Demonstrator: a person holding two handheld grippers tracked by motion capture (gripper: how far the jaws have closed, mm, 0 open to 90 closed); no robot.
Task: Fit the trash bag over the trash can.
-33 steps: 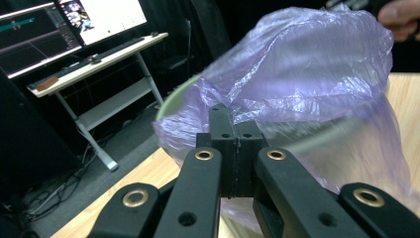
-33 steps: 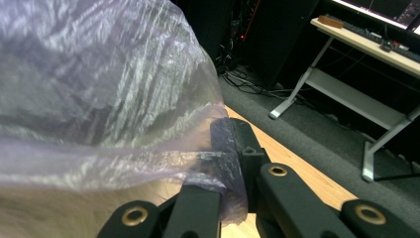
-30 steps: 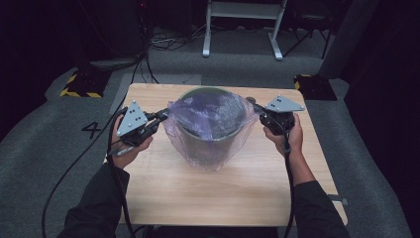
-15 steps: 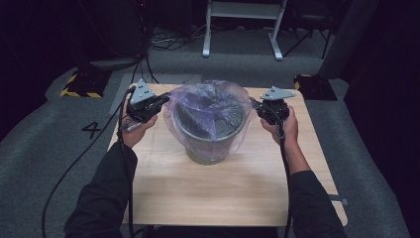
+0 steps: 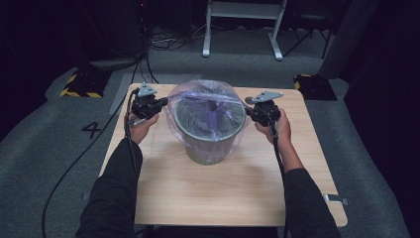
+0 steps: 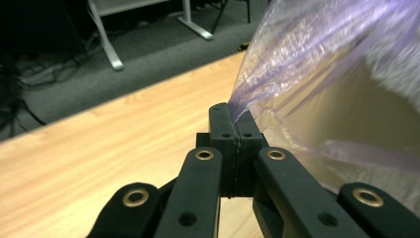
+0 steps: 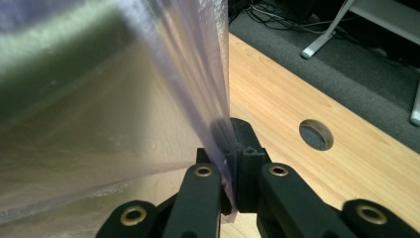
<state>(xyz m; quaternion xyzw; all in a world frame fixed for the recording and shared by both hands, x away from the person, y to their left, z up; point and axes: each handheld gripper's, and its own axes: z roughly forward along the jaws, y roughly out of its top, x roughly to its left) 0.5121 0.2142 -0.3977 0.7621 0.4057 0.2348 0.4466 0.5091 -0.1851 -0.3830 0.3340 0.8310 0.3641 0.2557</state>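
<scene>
Stretching a thin purple bag [image 5: 208, 106] over a grey bin [image 5: 208, 141] at the middle of the table [image 5: 223, 198], the person works from both sides. The left gripper [image 5: 157, 103], at the bin's nine o'clock, is clamped shut on the bag's edge [image 6: 247, 106]; the right gripper [image 5: 253, 113], at three o'clock, pinches the opposite edge [image 7: 218, 134]. The film already covers the rim and hangs partway down the wall. Pulling it lower and letting go seem to remain.

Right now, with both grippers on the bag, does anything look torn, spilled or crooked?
Nothing stands out. The translucent purple plastic bag is stretched over the round grey bin, which stands upright on the wooden table. The left gripper and right gripper each pinch the bag's edge; no tear or spill shows.
</scene>
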